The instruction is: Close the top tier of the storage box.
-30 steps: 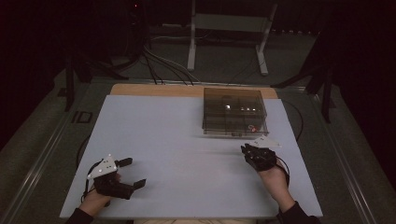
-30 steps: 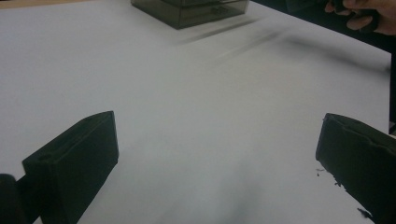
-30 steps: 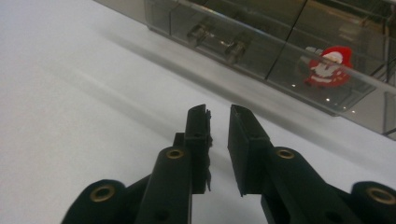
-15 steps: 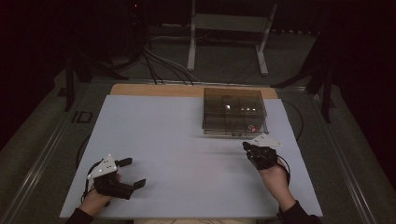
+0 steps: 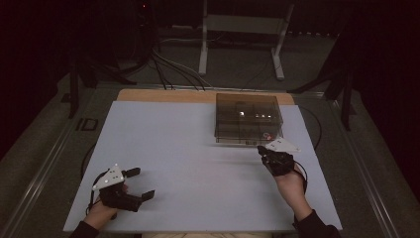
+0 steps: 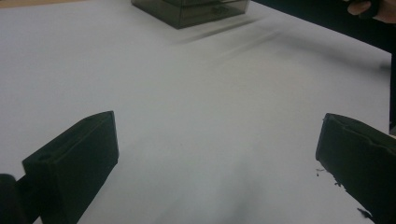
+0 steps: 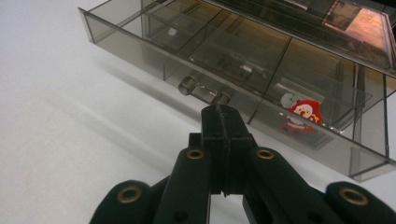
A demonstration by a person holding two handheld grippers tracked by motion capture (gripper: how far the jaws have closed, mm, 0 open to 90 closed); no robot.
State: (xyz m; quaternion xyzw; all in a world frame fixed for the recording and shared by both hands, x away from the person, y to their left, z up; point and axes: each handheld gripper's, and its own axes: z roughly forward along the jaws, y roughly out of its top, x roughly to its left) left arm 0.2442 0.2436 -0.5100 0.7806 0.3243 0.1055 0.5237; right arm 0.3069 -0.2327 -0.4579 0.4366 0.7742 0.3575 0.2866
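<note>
We logged a white table (image 5: pixel 198 148) in a dark room; right gripper (image 7: pixel 223 112) pressed together at the box (image 7: pixel 243 60)'s knob (image 7: pixel 222 98), red figure (image 7: pixel 303 112) inside; left gripper (image 6: pixel 215 154) spread wide

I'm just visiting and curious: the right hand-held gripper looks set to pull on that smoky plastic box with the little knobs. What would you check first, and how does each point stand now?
1. Right hand-held gripper lined up with a knob: ok, its tips sit right at one of the two knobs on the drawer front.
2. Jaws open to take the knob: not ok, they are pressed together.
3. Knob already gripped: cannot tell, the shut tips hide the contact.
4. Table in front of the box free for the drawer to slide out: ok.
5. Left hand-held gripper out of the way: ok, open, resting far off at the near left.
6. Small red figure inside, safe from tipping: cannot tell.
</note>
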